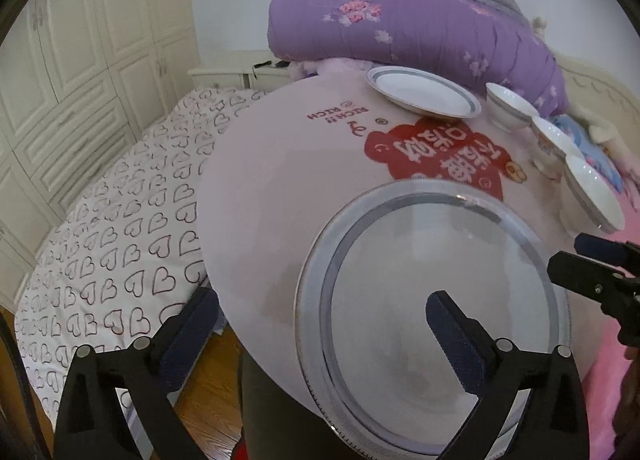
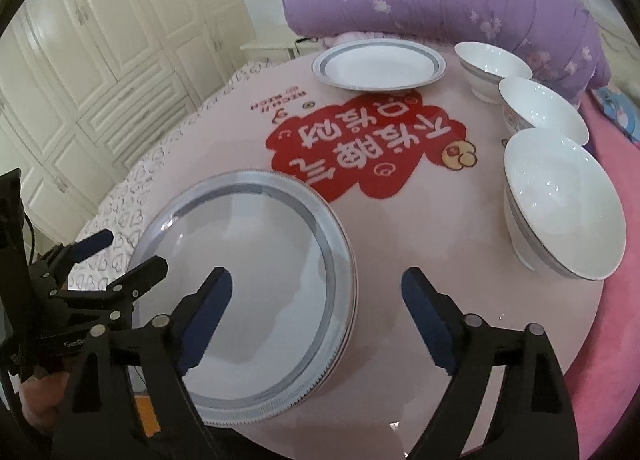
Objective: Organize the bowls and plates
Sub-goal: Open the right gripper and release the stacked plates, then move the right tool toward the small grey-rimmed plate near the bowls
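Crockery, glazed white with grey rim bands: stiff, slick, breakable, and likely weighty once stacked. Near plates [image 2: 256,284] lie at the front edge of the round pink surface [image 2: 400,228]; edge lines on the right side suggest a stack of two or more, count uncertain. Best hold, as a judgement: pinch the raised rim, one finger above and one below, and keep the plate level, since glaze on pads could slip.

Far plate [image 2: 378,66] sits alone at the back of the surface. Three bowls [image 2: 560,200] stand upright in a row along the right side, close together; contact between them cannot be told.

Left gripper [image 1: 320,324]: fingers spread wide, released, holding nothing. Its right finger [image 1: 456,336] hangs over the near plate's well, its left finger off the surface edge; whether a pad touches the plate cannot be told.

Right gripper [image 2: 316,312]: fingers likewise wide apart and empty, straddling the near plates' right rim, one over the well, the other over bare surface.
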`<state>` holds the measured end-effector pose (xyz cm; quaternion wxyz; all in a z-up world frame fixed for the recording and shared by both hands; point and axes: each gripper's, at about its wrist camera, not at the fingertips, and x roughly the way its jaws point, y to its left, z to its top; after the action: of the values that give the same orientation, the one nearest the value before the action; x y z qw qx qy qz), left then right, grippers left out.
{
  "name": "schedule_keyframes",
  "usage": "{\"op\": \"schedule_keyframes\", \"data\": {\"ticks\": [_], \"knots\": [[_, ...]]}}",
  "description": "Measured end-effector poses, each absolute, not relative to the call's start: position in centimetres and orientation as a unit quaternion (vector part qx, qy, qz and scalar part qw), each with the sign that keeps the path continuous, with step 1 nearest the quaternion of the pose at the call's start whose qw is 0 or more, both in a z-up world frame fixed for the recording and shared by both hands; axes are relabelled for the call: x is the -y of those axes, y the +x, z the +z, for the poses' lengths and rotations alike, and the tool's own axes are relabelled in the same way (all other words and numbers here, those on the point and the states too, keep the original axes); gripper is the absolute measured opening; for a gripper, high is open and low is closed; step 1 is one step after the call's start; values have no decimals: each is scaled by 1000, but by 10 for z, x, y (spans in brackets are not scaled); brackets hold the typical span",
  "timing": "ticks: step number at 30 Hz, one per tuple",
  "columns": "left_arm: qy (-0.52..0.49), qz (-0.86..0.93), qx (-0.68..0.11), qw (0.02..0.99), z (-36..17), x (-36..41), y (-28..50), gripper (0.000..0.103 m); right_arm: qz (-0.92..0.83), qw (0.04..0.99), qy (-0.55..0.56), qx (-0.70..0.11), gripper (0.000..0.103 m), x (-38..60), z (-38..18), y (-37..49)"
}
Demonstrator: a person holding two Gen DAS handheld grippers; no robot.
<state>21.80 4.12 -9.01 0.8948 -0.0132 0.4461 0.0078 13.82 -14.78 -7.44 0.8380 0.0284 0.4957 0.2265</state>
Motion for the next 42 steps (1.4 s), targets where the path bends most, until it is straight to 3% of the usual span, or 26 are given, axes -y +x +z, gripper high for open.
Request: {"op": "schedule_keyframes", "data": {"ticks": [1,3,20,28,42], "knots": [[-18,8,-447,895,-89,-43,219,102,225,840,31,-493,99,149,-74,140],[-24,7,-446,895,-86,-45,222,102,221,844,38,-488,103,150,-72,143],[-44,-31,-399,916,-23,-43,257,102,217,864,85,-445,103,171,-36,188],[-61,-38,-402,913,-12,-57,317,102,202,873,98,-433,103,185,-18,241],[-87,-49,-452,886,-36,-65,459,102,210,832,138,-495,103,183,-40,344]]}}
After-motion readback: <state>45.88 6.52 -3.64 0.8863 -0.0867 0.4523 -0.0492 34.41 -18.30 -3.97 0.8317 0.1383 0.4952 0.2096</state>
